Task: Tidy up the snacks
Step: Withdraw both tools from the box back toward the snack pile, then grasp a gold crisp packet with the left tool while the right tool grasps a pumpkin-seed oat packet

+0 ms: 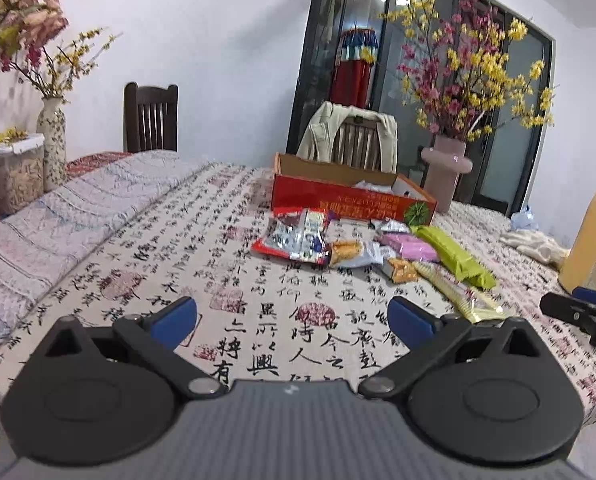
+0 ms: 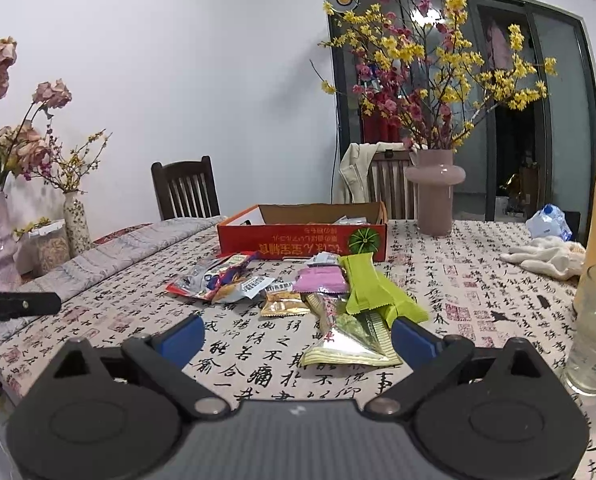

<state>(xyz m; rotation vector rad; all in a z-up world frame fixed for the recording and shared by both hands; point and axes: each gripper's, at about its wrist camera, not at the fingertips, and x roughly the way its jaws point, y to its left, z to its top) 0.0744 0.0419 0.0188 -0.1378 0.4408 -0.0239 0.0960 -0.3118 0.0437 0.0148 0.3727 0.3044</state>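
A pile of snack packets lies on the tablecloth in front of a red cardboard box (image 1: 350, 200) (image 2: 298, 240). It holds a red-blue packet (image 1: 293, 238) (image 2: 213, 278), a pink packet (image 1: 410, 246) (image 2: 322, 280), green wrappers (image 1: 454, 254) (image 2: 374, 288), a small gold packet (image 1: 402, 270) (image 2: 283, 306) and a long gold-green packet (image 1: 462, 296) (image 2: 350, 340). My left gripper (image 1: 291, 320) is open and empty, short of the pile. My right gripper (image 2: 298, 338) is open, its jaws on either side of the long packet's near end.
A pink vase of flowers (image 1: 446, 172) (image 2: 434, 196) stands behind the box. A glass (image 2: 594, 328), a yellow jug (image 1: 594, 240) and a white cloth (image 2: 546, 258) are at the right. Vases and a jar (image 1: 17, 176) stand at the left. Two chairs (image 1: 149, 118) stand behind.
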